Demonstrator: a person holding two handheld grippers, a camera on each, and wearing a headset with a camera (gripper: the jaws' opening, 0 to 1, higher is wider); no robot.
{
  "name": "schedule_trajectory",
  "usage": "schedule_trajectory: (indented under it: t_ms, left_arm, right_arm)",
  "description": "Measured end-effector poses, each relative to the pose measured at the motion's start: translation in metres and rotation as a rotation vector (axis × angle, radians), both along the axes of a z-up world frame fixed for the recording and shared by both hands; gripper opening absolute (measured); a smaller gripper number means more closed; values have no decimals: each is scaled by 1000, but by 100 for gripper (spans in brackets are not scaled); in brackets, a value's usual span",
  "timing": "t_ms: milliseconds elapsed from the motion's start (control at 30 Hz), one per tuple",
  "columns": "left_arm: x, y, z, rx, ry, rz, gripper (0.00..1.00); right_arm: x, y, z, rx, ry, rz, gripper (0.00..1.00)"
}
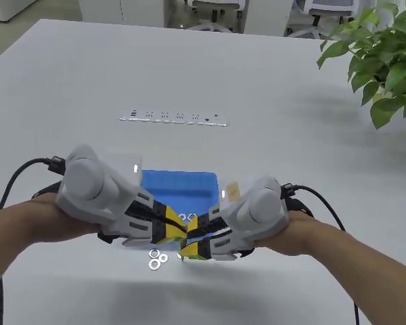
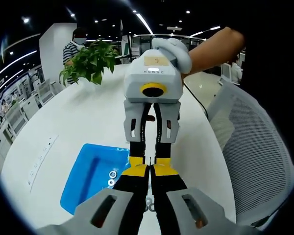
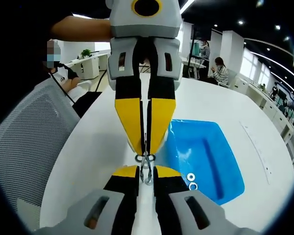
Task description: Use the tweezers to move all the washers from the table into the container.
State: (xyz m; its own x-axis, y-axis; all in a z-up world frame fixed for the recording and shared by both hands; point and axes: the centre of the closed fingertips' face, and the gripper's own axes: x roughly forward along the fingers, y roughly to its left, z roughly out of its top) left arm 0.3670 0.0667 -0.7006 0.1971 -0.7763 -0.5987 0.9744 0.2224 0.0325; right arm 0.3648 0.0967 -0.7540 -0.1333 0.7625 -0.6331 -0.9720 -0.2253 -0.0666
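We count two washers (image 3: 191, 180) in the blue container (image 3: 210, 147), frame centre | loose washers (image 1: 157, 258) wait on the table (image 1: 257, 101) below it | right gripper (image 3: 146, 169) pinches tweezers (image 3: 147, 176) | left gripper (image 2: 149, 169) jaws closed, hold unclear to us.

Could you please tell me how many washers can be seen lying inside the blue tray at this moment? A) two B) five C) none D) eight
A: two washers lie close together on the floor of the blue tray, and both gripper views show this same pair.
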Motion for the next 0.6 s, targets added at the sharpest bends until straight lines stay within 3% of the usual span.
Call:
schedule_trajectory:
  t_ms: [600]
  left_arm:
    - [-1, 2, 0, 2, -1, 8, 6]
  right_arm:
    - [-2, 1, -1, -2, 3, 8, 7]
